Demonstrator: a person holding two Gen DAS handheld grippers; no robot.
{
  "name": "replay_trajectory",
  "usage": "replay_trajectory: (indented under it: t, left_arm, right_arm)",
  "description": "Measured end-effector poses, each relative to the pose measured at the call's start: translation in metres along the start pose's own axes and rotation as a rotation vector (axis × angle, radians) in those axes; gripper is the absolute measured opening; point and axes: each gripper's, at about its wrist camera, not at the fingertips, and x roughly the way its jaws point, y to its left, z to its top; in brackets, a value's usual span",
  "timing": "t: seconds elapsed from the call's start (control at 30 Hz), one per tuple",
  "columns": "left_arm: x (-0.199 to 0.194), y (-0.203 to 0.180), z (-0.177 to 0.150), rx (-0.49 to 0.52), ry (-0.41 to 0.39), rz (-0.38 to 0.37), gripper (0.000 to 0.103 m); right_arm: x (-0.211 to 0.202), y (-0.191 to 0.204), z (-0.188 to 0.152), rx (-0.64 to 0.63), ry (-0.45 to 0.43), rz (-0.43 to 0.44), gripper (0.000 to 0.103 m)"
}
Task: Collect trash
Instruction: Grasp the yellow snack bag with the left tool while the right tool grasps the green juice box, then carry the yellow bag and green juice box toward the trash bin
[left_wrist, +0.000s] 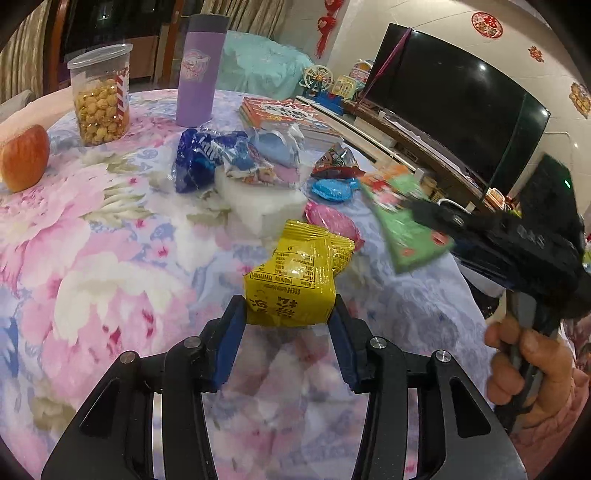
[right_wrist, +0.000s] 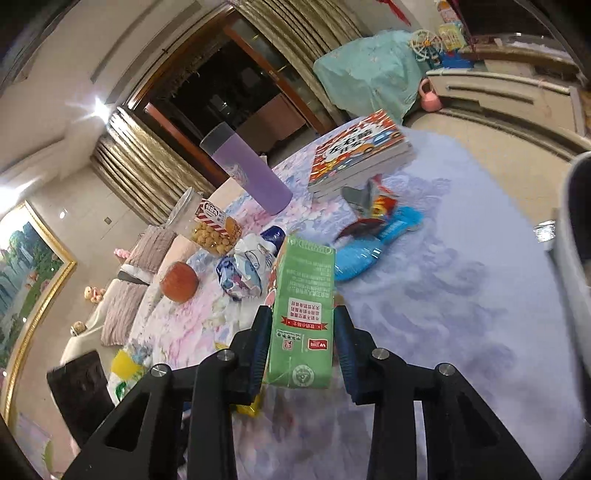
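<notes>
**Both grippers clamped, each with 1 item**

The left gripper (left_wrist: 290, 314) points forward and downward, its 2 blue pads pressed against the sides of a yellow packet (left_wrist: 295, 280). The right gripper (right_wrist: 303, 328) is tilted downward too, its 2 fingers closed on a green carton (right_wrist: 303, 314) that stands upright between them. In the left wrist view the right gripper is at the right edge, its grey handle wrapped by the person's hand (left_wrist: 524, 365), with a pink sleeve below.
</notes>
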Motion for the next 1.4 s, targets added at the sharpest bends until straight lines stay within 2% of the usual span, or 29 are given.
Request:
replay_trajectory:
  t: [0.2, 0.33, 0.47, 0.6, 0.7, 0.77, 1.03, 1.4]
  left_arm:
    - [-0.008, -0.001, -0.01, -0.017, 0.015, -0.002, 0.044]
    - [-0.014, -0.003, -0.013, -0.026, 0.009, -0.002, 0.044]
    - [-0.016, -0.003, -0.015, -0.024, 0.011, 0.004, 0.044]
    - [-0.018, -0.001, -0.017, -0.032, 0.013, 0.009, 0.044]
    - [-0.019, -0.002, -0.018, -0.033, 0.013, 0.009, 0.044]
    - [-0.019, -0.005, -0.018, -0.028, 0.014, 0.006, 0.044]
    - [-0.017, -0.033, -0.017, 0.015, 0.023, -0.02, 0.044]
    - [-0.007, -0.086, -0.017, 0.098, 0.048, -0.081, 0.044]
  right_arm:
    - [-0.041, 0.0, -0.026, -0.099, 0.014, -0.132, 0.034]
    - [-0.038, 0.007, -0.038, -0.166, 0.069, -0.195, 0.035]
    - [-0.022, 0.013, -0.044, -0.163, 0.11, -0.177, 0.042]
    - [-0.007, 0.013, -0.054, -0.156, 0.134, -0.17, 0.045]
    - [-0.009, 0.013, -0.061, -0.155, 0.113, -0.178, 0.041]
    - [-0.015, 0.013, -0.063, -0.158, 0.095, -0.182, 0.032]
    - [-0.055, 0.018, -0.066, -0.204, -0.003, -0.239, 0.032]
    - [-0.102, -0.004, -0.069, -0.145, -0.056, -0.254, 0.032]
